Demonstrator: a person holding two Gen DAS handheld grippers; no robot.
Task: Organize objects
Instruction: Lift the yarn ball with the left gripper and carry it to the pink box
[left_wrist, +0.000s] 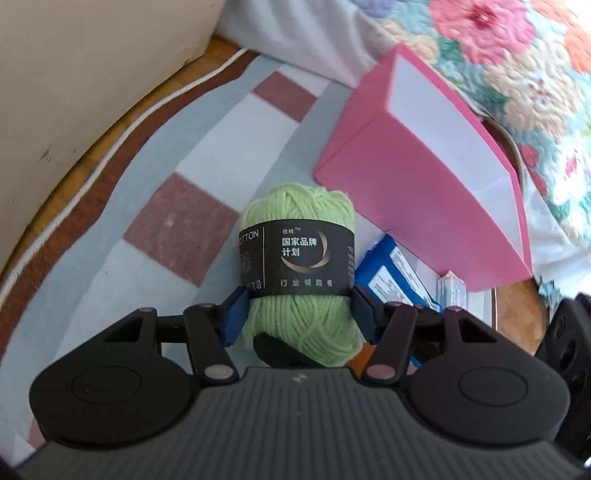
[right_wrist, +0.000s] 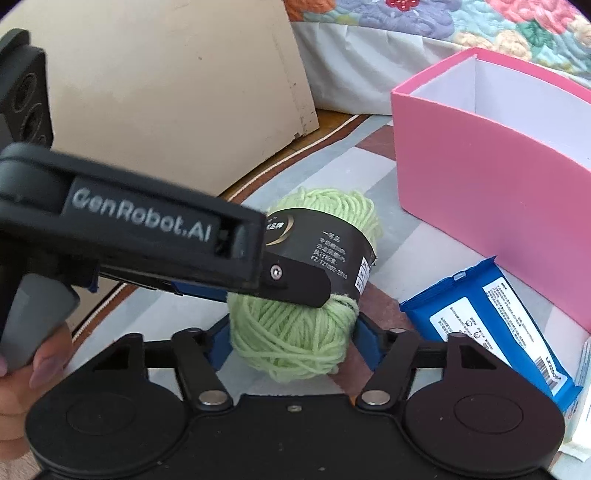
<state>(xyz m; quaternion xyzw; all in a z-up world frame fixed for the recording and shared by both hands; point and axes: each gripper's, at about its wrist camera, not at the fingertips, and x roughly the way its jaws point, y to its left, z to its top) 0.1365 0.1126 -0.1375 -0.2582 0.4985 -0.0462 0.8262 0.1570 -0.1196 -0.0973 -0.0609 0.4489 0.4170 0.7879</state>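
Left gripper fills the bottom of its own view, pads pinching the yarn ball from both sides just under the black label band. Right gripper has its blue pads bracketing the lower end of the same ball. They look to be touching the wool, but real pressure cannot be told. A hand holding the left tool's grip shows at the lower left corner of the right wrist view.

Progress, as a judgement: early. The yarn ball is grasped but not put away, sitting over the middle of the rug and short of the pink box. Whether it hangs clear of the rug or rests on it is unclear. The box's white inner walls show nothing inside, though its floor is hidden. Left to do: yarn into the box, then likely the loose packets.

Yarn ball: light green, soft, strands loose and a bit fuzzy at both ends, the band's paper wrapped snug round the waist with pale print. It should squash under the pads.

Outward: a blue packet lies flat on the rug just beside the ball, against the box's near wall. A pale packet sits next to it at the box's near corner. The box stands towards the rug's far edge, by the flowered quilt.
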